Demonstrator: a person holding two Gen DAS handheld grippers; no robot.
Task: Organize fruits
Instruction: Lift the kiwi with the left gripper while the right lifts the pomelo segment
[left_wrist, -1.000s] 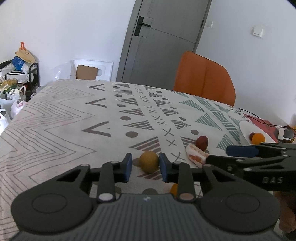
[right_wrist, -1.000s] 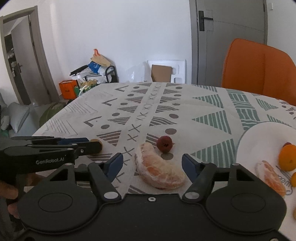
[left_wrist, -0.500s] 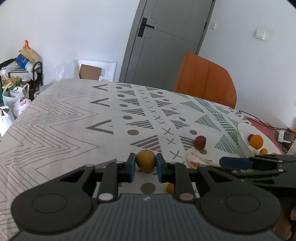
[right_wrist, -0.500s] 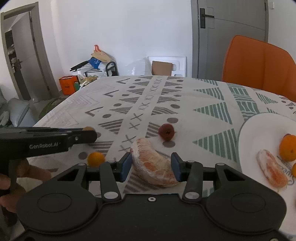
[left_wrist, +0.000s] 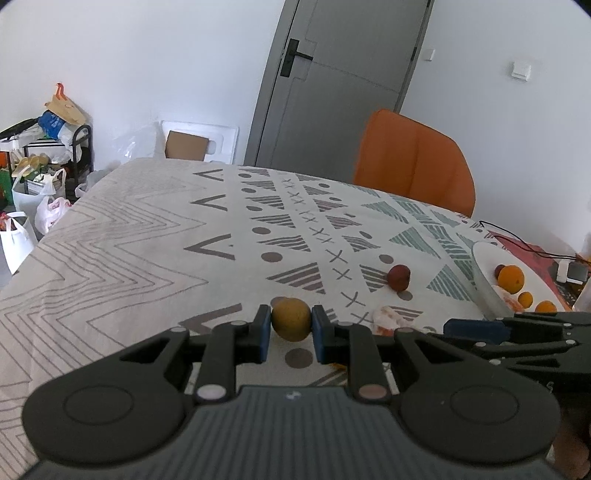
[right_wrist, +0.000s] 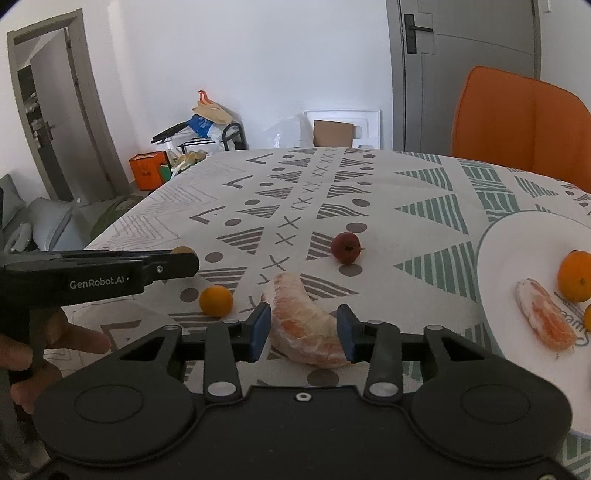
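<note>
Red fruit (right_wrist: 345, 247) beyond peeled segment (right_wrist: 304, 325)

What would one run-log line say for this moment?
left gripper: shut on yellow-brown fruit | right gripper: shut on peeled citrus segment | white plate: partly filled

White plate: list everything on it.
On the white plate: a peeled citrus segment, a whole orange, two small orange fruits and a dark red fruit. The right wrist frame cuts off its far side.
</note>
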